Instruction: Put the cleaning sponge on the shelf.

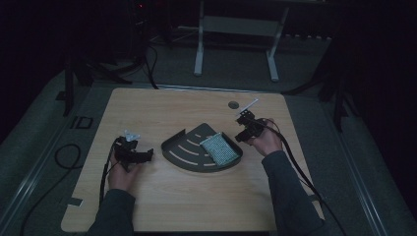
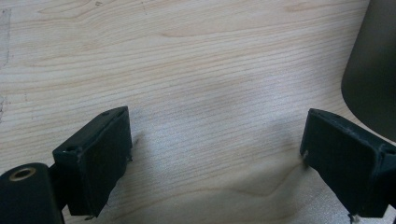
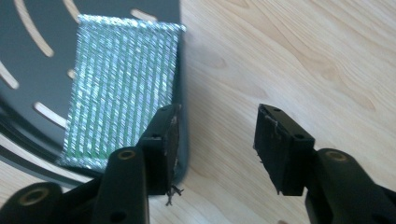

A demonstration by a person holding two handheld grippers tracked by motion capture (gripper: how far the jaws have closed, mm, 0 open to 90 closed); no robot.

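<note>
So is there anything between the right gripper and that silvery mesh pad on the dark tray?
Nothing visible. The right gripper is open beside the tray, just off its right edge, and the silvery pad lies flat on the tray's near side with no object between. Only the tray's low edge runs between the gripper and the pad.

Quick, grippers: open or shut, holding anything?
Left gripper: open, empty, over bare table.
Right gripper: open, empty, beside the silvery pad.

No readable text, label, brand, number or sign anywhere: not on the pale wooden surface (image 1: 162,196), the dark slotted metal tray (image 1: 184,147), or the silvery woven pad (image 1: 220,150).
</note>
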